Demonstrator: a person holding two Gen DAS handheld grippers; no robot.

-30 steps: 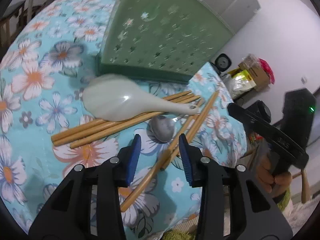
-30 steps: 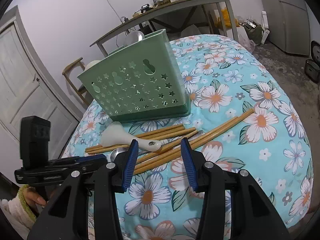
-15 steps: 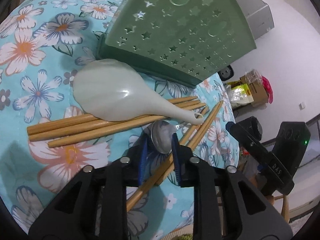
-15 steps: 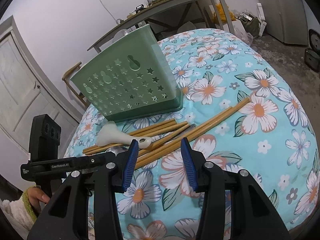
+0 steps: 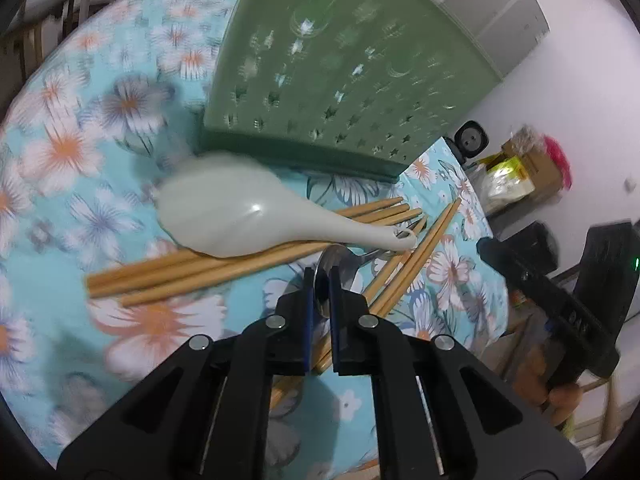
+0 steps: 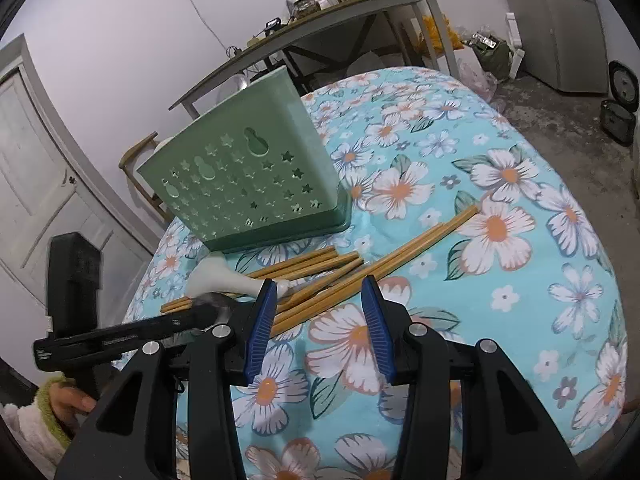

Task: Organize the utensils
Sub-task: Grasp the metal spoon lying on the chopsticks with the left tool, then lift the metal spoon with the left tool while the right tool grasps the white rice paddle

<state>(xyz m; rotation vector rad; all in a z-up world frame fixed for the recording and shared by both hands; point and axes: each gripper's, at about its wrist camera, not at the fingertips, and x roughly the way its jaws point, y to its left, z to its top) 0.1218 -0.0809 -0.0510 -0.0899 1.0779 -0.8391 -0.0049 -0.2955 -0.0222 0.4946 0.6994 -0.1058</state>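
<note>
A green perforated basket (image 5: 340, 76) stands on the flowered tablecloth (image 5: 56, 216); it also shows in the right wrist view (image 6: 248, 188). In front of it lie several wooden chopsticks (image 5: 188, 276), a pale ceramic spoon (image 5: 248, 216) across them, and a metal spoon (image 5: 340, 268). My left gripper (image 5: 321, 292) is shut on the metal spoon's bowl. My right gripper (image 6: 320, 320) is open and empty, just short of the chopsticks (image 6: 352, 272). The pale spoon (image 6: 220, 280) lies to its left.
The cloth-covered table (image 6: 520, 280) drops off on the right. A long table (image 6: 320, 28) with clutter and a chair (image 6: 140, 160) stand behind the basket. Boxes and bags (image 5: 520, 172) sit on the floor beyond the table edge.
My left gripper moved forward over the metal spoon and closed on its bowl. My right gripper stayed open and barely shifted.
</note>
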